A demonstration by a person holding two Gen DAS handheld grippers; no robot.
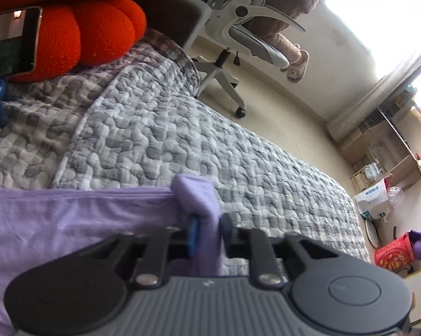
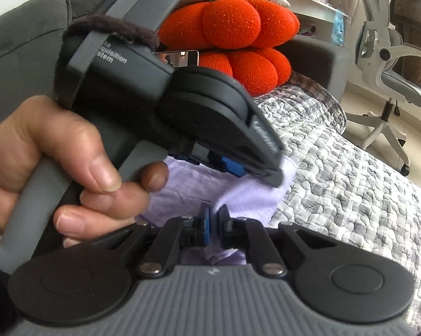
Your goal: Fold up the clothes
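Observation:
A lilac garment lies on a grey quilted bed cover. In the left wrist view my left gripper is shut on a bunched corner of that garment, and the pinched cloth sticks up beyond the blue pads. In the right wrist view my right gripper is shut on another fold of the lilac garment, low in the middle. Just above it my left gripper, held in a person's hand, pinches the cloth's far corner. Most of the garment is hidden behind the two grippers.
Orange plush cushions sit at the head of the bed, with a phone on a small blue stand beside them. A white office chair stands on the floor past the bed's edge. Shelves and bags line the far wall.

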